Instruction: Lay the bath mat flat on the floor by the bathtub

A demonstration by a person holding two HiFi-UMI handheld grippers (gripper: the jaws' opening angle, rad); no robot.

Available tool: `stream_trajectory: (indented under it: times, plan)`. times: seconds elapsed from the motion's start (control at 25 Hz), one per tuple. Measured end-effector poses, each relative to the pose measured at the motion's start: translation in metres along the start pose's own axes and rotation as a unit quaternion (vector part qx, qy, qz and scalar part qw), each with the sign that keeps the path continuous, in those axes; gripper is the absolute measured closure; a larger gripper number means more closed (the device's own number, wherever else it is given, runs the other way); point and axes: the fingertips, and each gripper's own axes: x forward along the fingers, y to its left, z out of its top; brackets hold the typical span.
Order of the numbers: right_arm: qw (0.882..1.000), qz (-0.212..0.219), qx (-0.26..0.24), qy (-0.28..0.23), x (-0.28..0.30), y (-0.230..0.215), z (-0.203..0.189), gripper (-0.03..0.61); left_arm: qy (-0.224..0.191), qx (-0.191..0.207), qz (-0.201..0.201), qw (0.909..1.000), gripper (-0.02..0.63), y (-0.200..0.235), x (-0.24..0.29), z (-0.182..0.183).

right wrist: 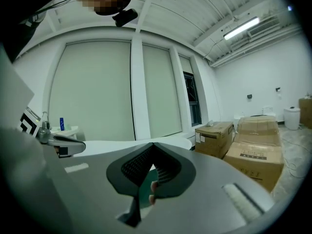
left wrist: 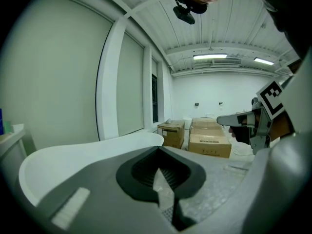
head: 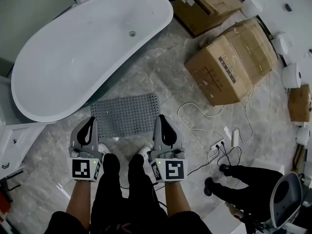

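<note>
Bath mat (head: 126, 113) — grey and studded — lies spread on the marble floor (head: 161, 72) just beside the white bathtub (head: 73, 57). Its long axis runs left to right across the person's front, roughly along the tub's side.

The left gripper (head: 89, 122) hangs over the mat's left short edge. Its jaws are pressed together, with nothing gripped that I can make out. The right gripper (head: 161, 119) hangs over the right short edge, its jaws equally closed. A thin greenish sliver shows in its gap, and I cannot name it.

The mat lies below the jaws and a little ahead of them, while both grippers point nearly level, out over it. Neither hand is nearer, as each has its own end. By my reading the mat is already flat, so any last straightening would call for both tips to dip down first.

The head view alone shows the whole mat and its fit against the tub. The gripper views look over the tub's rim toward the cardboard boxes (head: 234, 67) at the right. Only the left gripper view catches the mat, as a scrap of mesh under its jaws. That view also shows the right gripper out at its right side, and the right gripper view shows the left one at its left.
</note>
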Motion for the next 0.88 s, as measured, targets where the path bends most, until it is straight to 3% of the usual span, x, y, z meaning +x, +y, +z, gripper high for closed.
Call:
stream_trajectory:
  times: [0.56, 0.88]
  plan:
    - [1.000, 0.003, -0.025, -0.013, -0.043, 0.014, 0.081, 0.555, -0.034, 0.017, -0.027, 0.9989, 0.614, -0.024, -0.036, 0.093]
    - [0.999, 0.019, -0.011, -0.033, -0.057, 0.020, 0.109, 0.555, -0.041, 0.020, -0.028, 0.9986, 0.614, -0.027, -0.050, 0.113]
